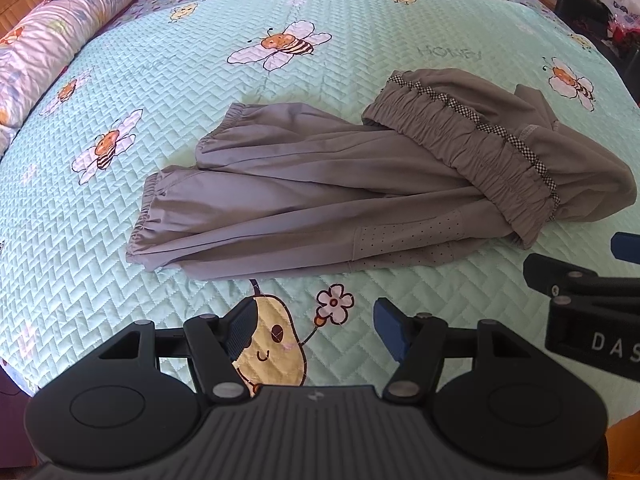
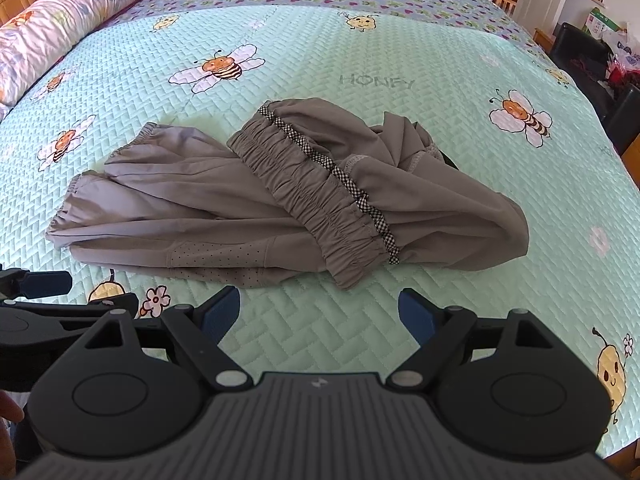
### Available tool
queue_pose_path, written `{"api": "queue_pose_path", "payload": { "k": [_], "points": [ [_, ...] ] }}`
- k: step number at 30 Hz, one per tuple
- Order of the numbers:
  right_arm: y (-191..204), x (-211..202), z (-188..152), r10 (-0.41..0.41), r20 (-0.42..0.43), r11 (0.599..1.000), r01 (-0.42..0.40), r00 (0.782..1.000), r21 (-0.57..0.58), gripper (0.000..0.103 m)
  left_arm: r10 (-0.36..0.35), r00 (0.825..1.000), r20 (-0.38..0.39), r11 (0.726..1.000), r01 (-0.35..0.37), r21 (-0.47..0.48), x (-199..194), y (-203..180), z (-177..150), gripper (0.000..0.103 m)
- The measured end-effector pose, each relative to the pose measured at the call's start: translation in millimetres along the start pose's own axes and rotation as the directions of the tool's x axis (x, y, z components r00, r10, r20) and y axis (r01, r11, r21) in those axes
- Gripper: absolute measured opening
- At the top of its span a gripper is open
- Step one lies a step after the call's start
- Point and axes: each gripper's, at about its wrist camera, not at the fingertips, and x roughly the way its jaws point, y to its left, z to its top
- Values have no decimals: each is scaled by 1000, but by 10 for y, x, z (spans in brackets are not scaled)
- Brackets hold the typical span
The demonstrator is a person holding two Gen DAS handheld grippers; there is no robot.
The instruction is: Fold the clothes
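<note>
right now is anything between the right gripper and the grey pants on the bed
Nothing visible. The open right gripper faces the grey pants across bare quilted bedspread. The open left gripper sits off to its side, not in that path.

In the left wrist view, the right tool [image 1: 600,280] enters at the right edge of the frame and is cut off there; only one blue pad and part of its black body with the letters "DAS" show, so how its jaws stand cannot be read from this view. In the right wrist view, the left tool [image 2: 60,300] is likewise clipped at the left edge. The grey trousers [image 2: 280,200] are folded over themselves, and the waistband [image 2: 320,204] covers the upper legs. A dark bit at the trousers' upper right, perhaps a drawstring, is too small to tell. The clutter [image 2: 600,40] at the upper right is blurred.
</note>
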Motion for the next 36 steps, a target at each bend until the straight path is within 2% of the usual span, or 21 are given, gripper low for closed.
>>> {"api": "queue_pose_path", "payload": {
  "k": [17, 19, 20, 22, 26, 29, 32, 35, 36],
  "points": [
    [20, 74, 46, -11, -2, 1000, 11, 1000, -6, 87, 9, 1000, 0, 1000, -9, -8, 140, 59, 28, 67],
    [3, 105, 55, -3, 15, 1000, 3, 1000, -24, 87, 7, 1000, 7, 1000, -7, -24, 196, 130, 36, 67],
    [-27, 110, 63, 13, 51, 999, -11, 999, -40, 87, 7, 1000, 16, 999, -6, -39, 225, 191, 37, 67],
    [-107, 117, 78, 41, 133, 997, -32, 990, -70, 87, 5, 999, 39, 997, -3, -73, 275, 329, 31, 67],
    [-302, 145, 60, 66, 313, 987, -16, 947, -160, 88, -3, 993, 117, 995, 15, -95, 341, 543, 19, 67],
    [-367, 253, 22, 116, 365, 963, -14, 924, -270, 88, -68, 975, 211, 996, 77, -34, 368, 595, 41, 67],
    [-398, 348, -13, 179, 410, 931, -19, 894, -365, 88, -125, 967, 222, 992, 124, 18, 512, 603, 113, 67],
    [-367, 493, 100, 171, 406, 926, -6, 897, -377, 89, -103, 975, 197, 994, 94, 55, 713, 579, 203, 67],
    [-335, 558, 136, 175, 383, 919, -11, 907, -394, 89, -91, 977, 194, 995, 80, 62, 765, 579, 223, 67]
  ]
}}
